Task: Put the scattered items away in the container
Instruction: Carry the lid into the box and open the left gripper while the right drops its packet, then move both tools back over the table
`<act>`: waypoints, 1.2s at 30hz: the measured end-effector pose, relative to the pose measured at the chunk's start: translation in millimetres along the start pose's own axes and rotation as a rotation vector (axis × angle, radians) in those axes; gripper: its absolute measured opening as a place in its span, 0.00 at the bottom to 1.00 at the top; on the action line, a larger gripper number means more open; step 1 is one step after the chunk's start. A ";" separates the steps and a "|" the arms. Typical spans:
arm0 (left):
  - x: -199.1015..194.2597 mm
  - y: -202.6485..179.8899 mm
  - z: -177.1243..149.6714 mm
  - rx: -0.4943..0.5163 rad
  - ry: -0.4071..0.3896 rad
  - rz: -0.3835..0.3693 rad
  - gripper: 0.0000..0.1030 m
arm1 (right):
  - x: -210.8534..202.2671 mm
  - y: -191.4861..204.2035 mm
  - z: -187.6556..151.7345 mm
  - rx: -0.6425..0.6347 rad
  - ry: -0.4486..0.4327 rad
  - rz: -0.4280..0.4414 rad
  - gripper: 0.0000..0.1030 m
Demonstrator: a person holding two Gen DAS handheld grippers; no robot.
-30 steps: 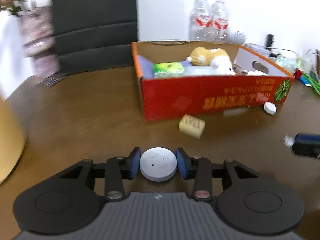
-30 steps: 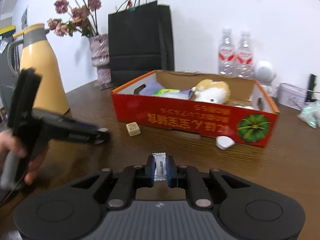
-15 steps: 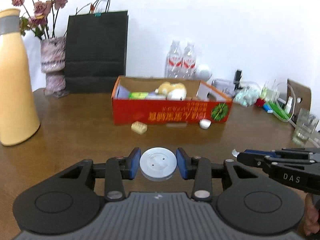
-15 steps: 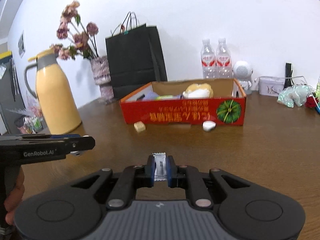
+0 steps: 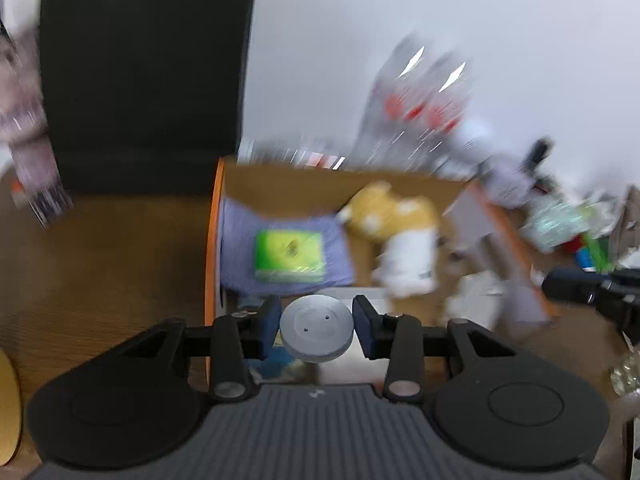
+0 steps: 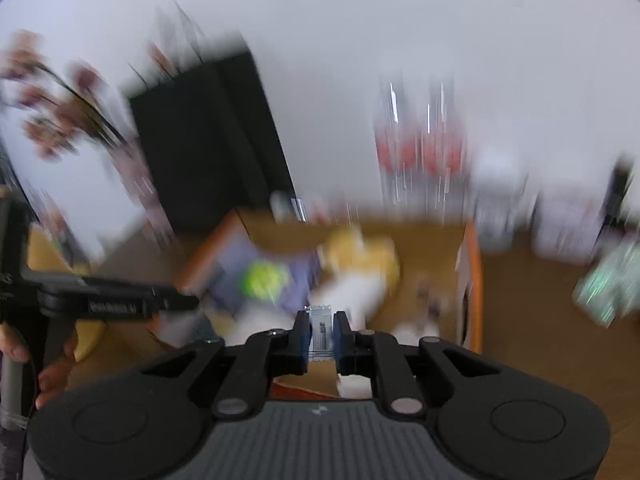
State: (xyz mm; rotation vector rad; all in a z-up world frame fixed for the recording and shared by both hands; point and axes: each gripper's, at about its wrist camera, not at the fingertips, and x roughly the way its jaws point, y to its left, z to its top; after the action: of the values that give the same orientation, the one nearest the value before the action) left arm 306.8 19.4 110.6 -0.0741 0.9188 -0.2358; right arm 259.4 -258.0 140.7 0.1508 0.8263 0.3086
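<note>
Both tongs seemingly poised over box

Box: cardboard, orange rim, brown inside, open top; on wood table, blurred.
Disc: round, pale grey, 2 small dots on face; flat, pinched btwn left gripper pads, over box's near edge.
Packet: small, silvery, crimped top, dark print; upright, clamped in right gripper, above box's near wall.
Plush: yellow/white, lying inside box, mid-right.
Green pack: flat on lilac cloth, box's left part.
</note>
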 end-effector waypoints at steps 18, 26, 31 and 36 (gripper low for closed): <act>7.4 -3.7 23.3 0.009 0.074 0.115 1.00 | 78.9 -18.0 23.2 0.093 0.260 -0.084 0.81; -52.9 -35.6 8.9 0.065 0.052 0.124 1.00 | 24.4 5.3 15.1 0.066 0.274 -0.066 0.84; -114.3 -61.3 -19.7 0.150 -0.125 0.086 1.00 | -28.3 34.4 1.6 0.024 0.124 -0.035 0.85; -166.8 -81.7 -102.8 0.226 -0.447 0.157 1.00 | -84.0 69.2 -52.3 -0.101 -0.185 -0.095 0.95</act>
State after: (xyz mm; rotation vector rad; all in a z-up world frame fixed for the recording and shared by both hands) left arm 114.0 -17.3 191.4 0.1503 0.4461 -0.1657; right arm 152.6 -219.5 181.7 0.0442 0.6314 0.2422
